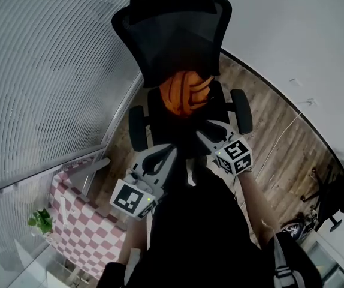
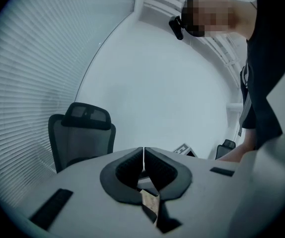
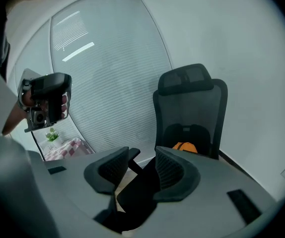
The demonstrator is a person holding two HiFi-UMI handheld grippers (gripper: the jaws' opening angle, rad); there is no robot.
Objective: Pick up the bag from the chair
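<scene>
Your left gripper (image 1: 162, 156): jaws pressed together, nothing between them, held short of the chair (image 1: 173, 38). Black mesh chair dead ahead. Orange bag (image 1: 184, 93) sits on the seat, up against the backrest. Your right gripper (image 1: 211, 128): jaws apart, empty, at the seat's front edge, near the bag but not touching it
</scene>
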